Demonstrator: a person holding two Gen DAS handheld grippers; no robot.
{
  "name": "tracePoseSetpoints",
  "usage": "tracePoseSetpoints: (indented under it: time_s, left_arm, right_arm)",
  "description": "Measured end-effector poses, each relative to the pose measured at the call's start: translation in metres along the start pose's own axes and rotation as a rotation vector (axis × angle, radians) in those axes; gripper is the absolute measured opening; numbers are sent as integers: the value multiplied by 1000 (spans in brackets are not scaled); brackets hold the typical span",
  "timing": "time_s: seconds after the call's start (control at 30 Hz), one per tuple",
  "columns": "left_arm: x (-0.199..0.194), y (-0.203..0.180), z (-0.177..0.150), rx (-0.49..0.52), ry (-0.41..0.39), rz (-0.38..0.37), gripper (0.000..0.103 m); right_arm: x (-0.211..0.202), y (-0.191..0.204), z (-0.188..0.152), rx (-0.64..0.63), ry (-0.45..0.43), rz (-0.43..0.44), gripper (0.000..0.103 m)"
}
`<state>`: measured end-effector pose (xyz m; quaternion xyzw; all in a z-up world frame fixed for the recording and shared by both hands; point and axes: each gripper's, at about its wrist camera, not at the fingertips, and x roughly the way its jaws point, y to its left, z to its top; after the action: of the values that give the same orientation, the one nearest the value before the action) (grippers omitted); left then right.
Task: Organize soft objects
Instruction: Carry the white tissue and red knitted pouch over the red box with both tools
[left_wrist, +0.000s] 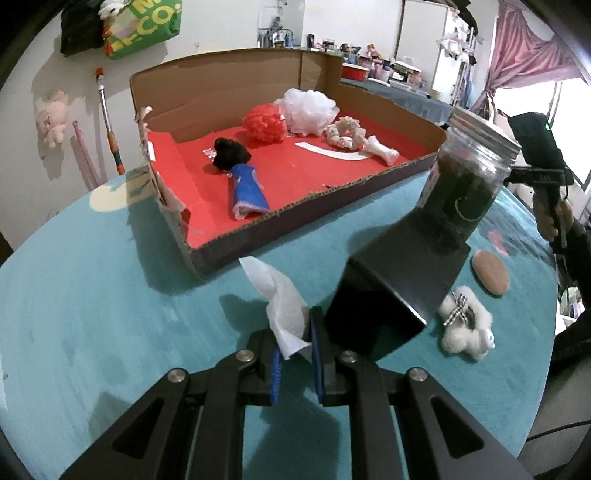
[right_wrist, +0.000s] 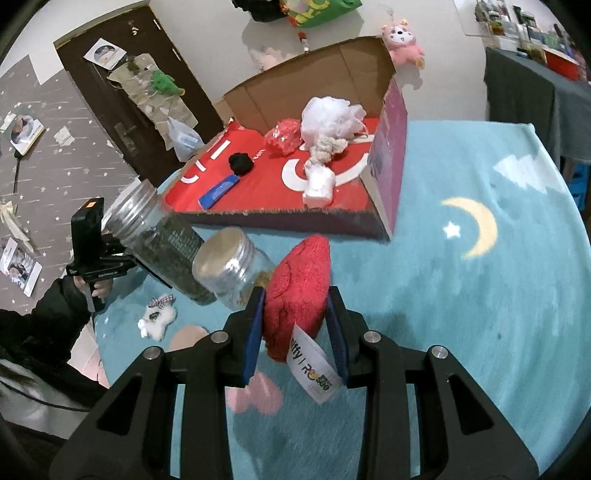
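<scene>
My left gripper (left_wrist: 295, 334) is shut on a crumpled white tissue (left_wrist: 282, 302), held above the teal cloth in front of the cardboard box (left_wrist: 236, 247). My right gripper (right_wrist: 295, 325) is shut on a red plush toy (right_wrist: 299, 288) with a white tag, held above the cloth near the box (right_wrist: 388, 173). In the box lie a doll in a blue dress (left_wrist: 245, 184), a red mesh ball (left_wrist: 264, 123), a white mesh puff (left_wrist: 310, 107), a rope toy (left_wrist: 345, 133) and a white bone (left_wrist: 380, 149). A small white fluffy toy (left_wrist: 465, 326) lies on the cloth at the right.
A dark-filled jar with a metal lid (left_wrist: 465, 184) stands on a black box (left_wrist: 391, 291) right of my left gripper. A second lidded jar (right_wrist: 232, 269) stands beside my right gripper. A tan oval pad (left_wrist: 491, 271) lies on the teal cloth (left_wrist: 110, 295).
</scene>
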<state>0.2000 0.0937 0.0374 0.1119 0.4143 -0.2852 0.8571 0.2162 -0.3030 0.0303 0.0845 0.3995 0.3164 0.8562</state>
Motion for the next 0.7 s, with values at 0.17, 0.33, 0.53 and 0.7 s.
tracePoseSetpoints:
  time_s: [0.17,0.33,0.53,0.7]
  left_arm:
    - [-1,8,11,7,-5,-12,14]
    - [-10,7,23,19,-37,-18,14]
    - [-18,6,48,22,-83,-36,14]
    - [-13,1,80,4,-92,-68,14]
  right_arm:
    - [3,0,16,-25,1,17,31]
    - [3,3,34,-47,-6,36,31]
    - [9,8,63,-68,-16,58,31]
    - [27,16,89,-66,-11,80,31]
